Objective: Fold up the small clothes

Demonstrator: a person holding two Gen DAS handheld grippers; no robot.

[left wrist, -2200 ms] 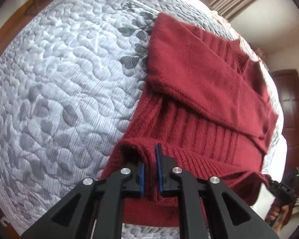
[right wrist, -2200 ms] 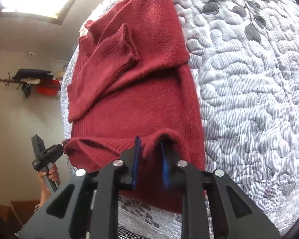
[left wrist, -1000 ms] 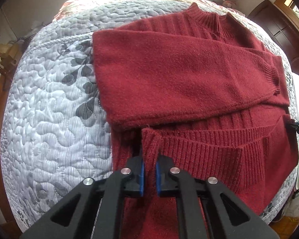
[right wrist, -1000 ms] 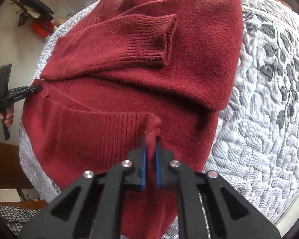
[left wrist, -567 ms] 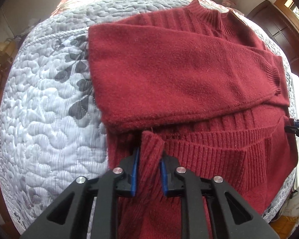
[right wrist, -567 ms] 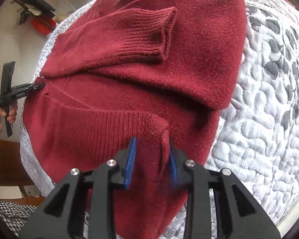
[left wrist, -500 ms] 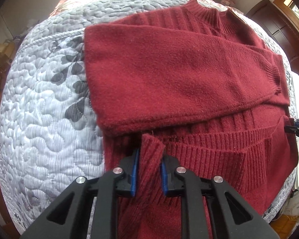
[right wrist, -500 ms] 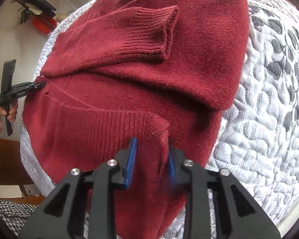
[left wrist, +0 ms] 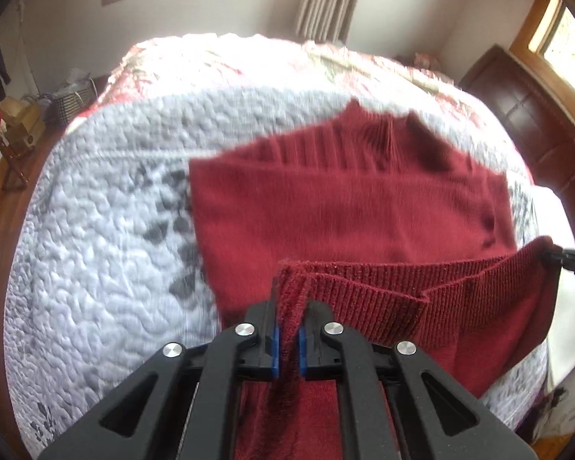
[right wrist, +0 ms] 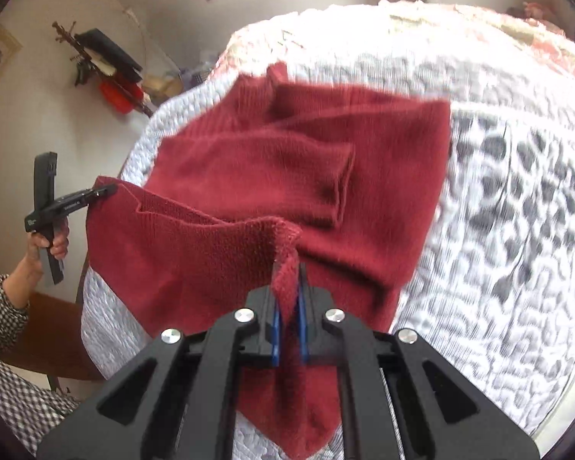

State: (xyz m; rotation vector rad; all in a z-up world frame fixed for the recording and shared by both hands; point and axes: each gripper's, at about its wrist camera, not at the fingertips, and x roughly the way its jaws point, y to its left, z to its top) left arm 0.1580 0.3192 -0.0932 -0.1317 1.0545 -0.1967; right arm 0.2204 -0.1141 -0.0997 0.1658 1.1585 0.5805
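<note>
Left gripper [left wrist: 287,329] clamping ribbed hem [left wrist: 402,283] corner of red sweater [left wrist: 345,207]; right gripper [right wrist: 287,329] clamping opposite hem corner — both lifting bottom edge off quilted bed [left wrist: 96,249]. Judging: bottom-to-top fold underway. Next, likely carrying hem toward 12 o'clock, laying it over folded sleeves [right wrist: 268,176], keeping corners level. Lying with long axis 6 to 12 — collar [left wrist: 383,130] pointing at 12, far end.

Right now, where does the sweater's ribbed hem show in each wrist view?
Left wrist: the ribbed hem runs from the left gripper at bottom centre rightward to the right gripper at the edge.
Right wrist: the hem runs from bottom centre up-left to the other gripper.
Shared landmark: the sweater's folded sleeve cuff.
</note>
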